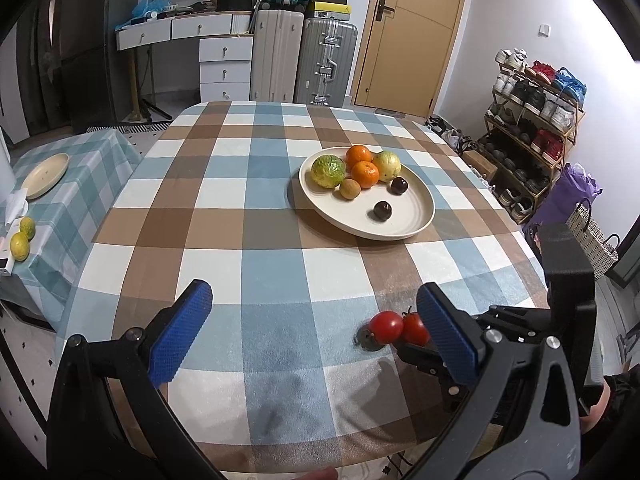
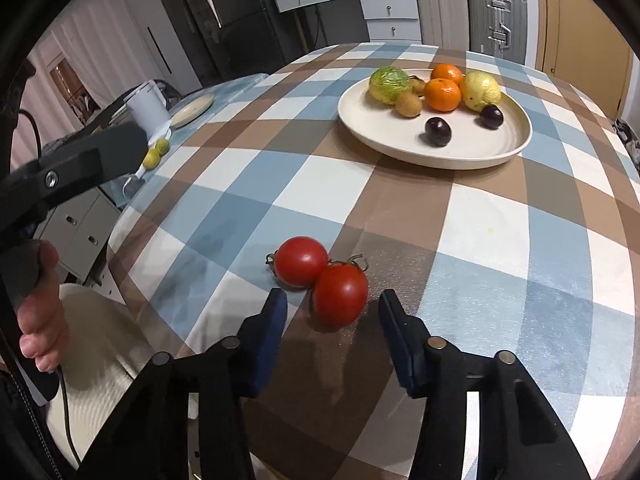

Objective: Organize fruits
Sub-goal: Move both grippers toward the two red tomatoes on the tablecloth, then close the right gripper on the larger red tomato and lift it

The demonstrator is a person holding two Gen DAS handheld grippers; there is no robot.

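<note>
While the right gripper hangs over the counter and its checked cloth, its blue pads flank the nearer tomato with gaps on both sides, so it grasps nothing. That smooth, round tomato touches a second tomato, stem to the left. Farther back, a shallow cream plate carries two oranges, a wrinkled green fruit, a yellowish bumpy fruit, a brown kiwi and two dark glossy plums. The left gripper is spread wide, released, above bare cloth.
</note>
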